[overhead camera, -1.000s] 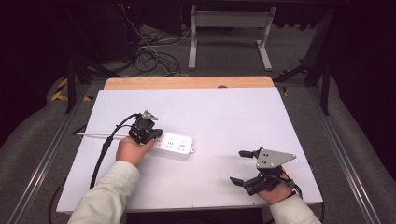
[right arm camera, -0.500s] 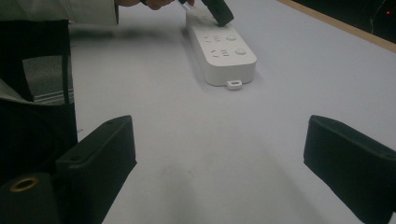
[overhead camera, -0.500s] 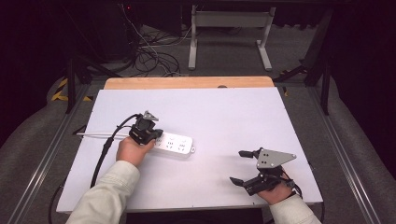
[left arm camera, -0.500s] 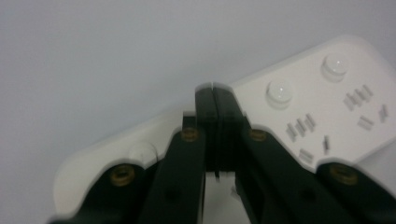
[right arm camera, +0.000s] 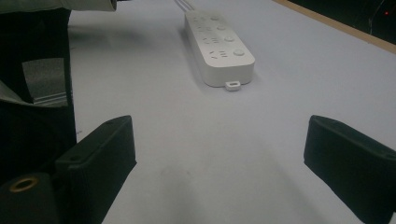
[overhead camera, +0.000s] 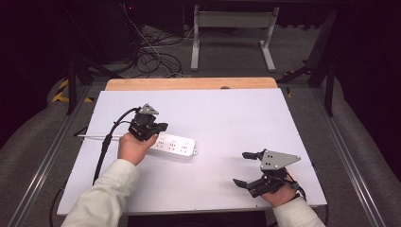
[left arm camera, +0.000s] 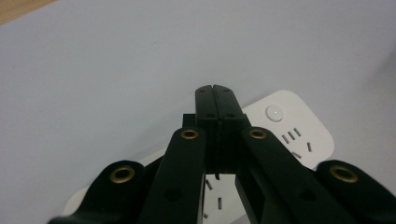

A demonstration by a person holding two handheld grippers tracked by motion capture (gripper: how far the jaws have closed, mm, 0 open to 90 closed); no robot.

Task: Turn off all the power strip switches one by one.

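A wide white table (overhead camera: 227, 118) takes up most of the high view, with a strip of bare wood (overhead camera: 189, 83) along its far edge. On its left half lies a white power strip (overhead camera: 175, 145), flat on the surface with its length running left to right and its sockets facing up. In the right gripper view the power strip (right arm camera: 219, 42) runs away from the camera, with a small hanging tab at its near end and a round button beside each socket group.

The left gripper (overhead camera: 161, 128) sits over the left end of the strip, held in the person's left hand (overhead camera: 134, 147), with a black cable (overhead camera: 106, 142) trailing off toward the near left. In the left gripper view its jaws are pressed together with nothing between them, their tips above the strip's socket face near a round button (left arm camera: 274, 112).

The right gripper (overhead camera: 243, 169) is at the near right of the table, well apart from the strip, its jaws spread wide and empty.
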